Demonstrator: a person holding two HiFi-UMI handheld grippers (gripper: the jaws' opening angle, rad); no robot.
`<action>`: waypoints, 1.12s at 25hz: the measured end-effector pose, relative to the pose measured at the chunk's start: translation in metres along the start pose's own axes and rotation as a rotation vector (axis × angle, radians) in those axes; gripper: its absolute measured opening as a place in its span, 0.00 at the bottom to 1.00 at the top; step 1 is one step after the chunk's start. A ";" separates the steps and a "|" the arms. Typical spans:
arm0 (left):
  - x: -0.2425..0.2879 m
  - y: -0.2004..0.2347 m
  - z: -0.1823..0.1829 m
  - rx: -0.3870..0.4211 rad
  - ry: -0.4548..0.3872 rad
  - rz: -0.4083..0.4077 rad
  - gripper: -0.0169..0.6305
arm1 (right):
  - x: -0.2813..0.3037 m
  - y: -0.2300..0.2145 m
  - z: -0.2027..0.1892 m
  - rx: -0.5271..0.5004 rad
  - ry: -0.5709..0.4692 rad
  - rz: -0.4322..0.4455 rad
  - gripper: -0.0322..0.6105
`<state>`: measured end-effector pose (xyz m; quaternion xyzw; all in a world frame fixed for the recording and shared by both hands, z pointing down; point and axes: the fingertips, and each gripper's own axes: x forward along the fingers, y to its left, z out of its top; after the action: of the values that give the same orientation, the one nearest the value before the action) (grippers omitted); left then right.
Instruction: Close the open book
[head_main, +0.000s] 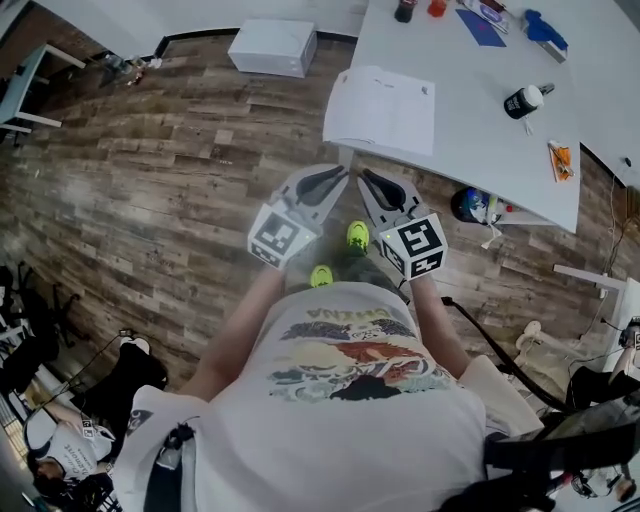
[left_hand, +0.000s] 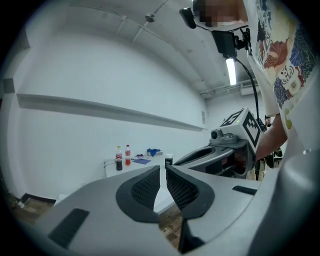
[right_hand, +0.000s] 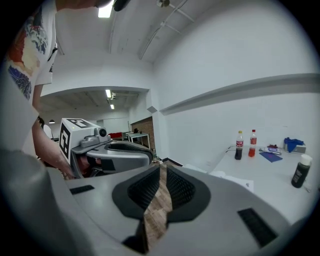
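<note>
The open book (head_main: 380, 110) is lying at the near corner of the white bench (head_main: 490, 120), upper middle of the head view. Below it, the left gripper (head_main: 340, 172) and right gripper (head_main: 366, 177) are hovering side by side, both closed on nothing.

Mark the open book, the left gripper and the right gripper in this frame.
open book (head_main: 380, 110): head view, middle of its white pages.
left gripper (head_main: 343, 172): head view, between its fingertips.
right gripper (head_main: 365, 175): head view, between its fingertips.
</note>
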<state>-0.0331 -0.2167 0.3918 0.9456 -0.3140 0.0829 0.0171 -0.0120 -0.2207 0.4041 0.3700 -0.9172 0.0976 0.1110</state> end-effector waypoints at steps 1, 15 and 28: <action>0.009 0.005 0.001 -0.002 -0.003 0.003 0.05 | 0.003 -0.010 0.000 0.005 0.002 0.003 0.09; 0.104 0.059 -0.002 -0.004 0.021 0.093 0.21 | 0.042 -0.126 0.003 -0.010 0.024 0.091 0.09; 0.117 0.082 -0.040 0.050 0.127 0.125 0.24 | 0.052 -0.169 -0.003 -0.014 0.046 0.102 0.20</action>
<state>0.0045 -0.3480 0.4490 0.9172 -0.3686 0.1513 0.0081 0.0706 -0.3736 0.4375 0.3198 -0.9327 0.1050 0.1298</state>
